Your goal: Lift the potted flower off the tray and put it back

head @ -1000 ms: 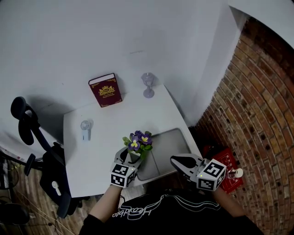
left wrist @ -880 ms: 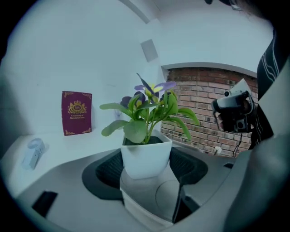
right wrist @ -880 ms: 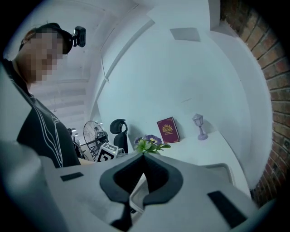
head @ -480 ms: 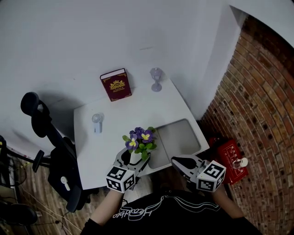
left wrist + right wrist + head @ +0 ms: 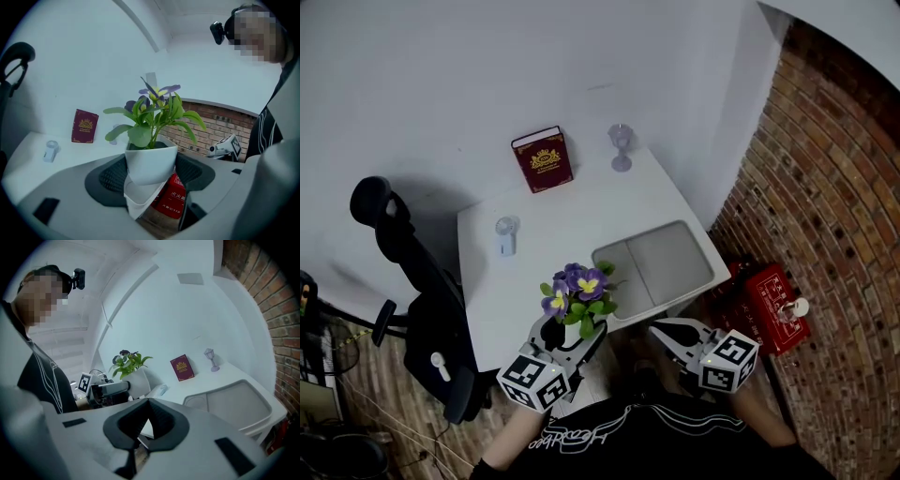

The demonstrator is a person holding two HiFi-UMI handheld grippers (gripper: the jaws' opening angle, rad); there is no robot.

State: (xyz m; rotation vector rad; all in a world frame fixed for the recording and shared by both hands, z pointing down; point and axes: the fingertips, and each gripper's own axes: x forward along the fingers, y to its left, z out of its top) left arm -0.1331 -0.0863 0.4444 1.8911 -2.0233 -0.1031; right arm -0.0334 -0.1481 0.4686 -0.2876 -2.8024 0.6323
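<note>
Clamped on the potted flower [image 5: 577,292], the left tongs [image 5: 570,339] have raised it clear of the tray [image 5: 666,258] to the lower centre, so seemingly only the return remains, while the right tongs [image 5: 673,335] hang closed and empty at lower right.

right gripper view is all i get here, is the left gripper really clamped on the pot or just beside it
Observer: Clamped. The left gripper view shows the left gripper's pads pressing both sides of the white pot.
Operator: is it over the tray
Observer: No. In the head view the tray lies empty; the pot hangs at the table's near edge, left of it.
Operator: whats below it
Observer: Between the jaws, floor and a red box.
</note>
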